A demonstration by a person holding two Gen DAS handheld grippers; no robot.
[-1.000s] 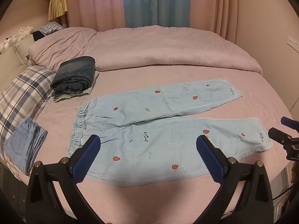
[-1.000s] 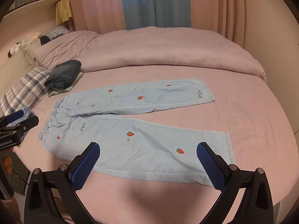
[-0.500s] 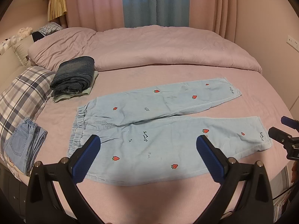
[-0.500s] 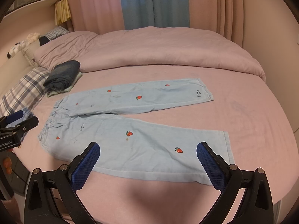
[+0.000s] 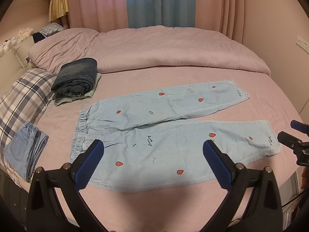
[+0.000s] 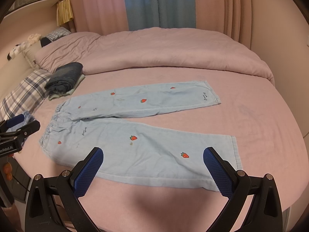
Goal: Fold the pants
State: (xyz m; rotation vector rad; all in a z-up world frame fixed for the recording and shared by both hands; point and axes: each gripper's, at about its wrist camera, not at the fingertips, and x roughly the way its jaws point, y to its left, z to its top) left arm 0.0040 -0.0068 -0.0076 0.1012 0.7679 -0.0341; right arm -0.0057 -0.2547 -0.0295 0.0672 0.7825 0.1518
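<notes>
Warm, dim indoor light gives both views a pinkish cast. A soft broad shadow falls on the bed [image 5: 154, 208] along its near edge in each view, and the pants [image 5: 164, 135] cast almost none. No glare shows. Both fisheye views bend straight lines strongly toward the rim and darken to black in the corners. The centre is sharp; the far left shelf [image 6: 38, 0] looks softer.

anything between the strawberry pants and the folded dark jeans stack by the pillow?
Nothing: only bare pink sheet separates the strawberry pants from the dark jeans stack. Clearest in the left wrist view; the right wrist view agrees.
</notes>
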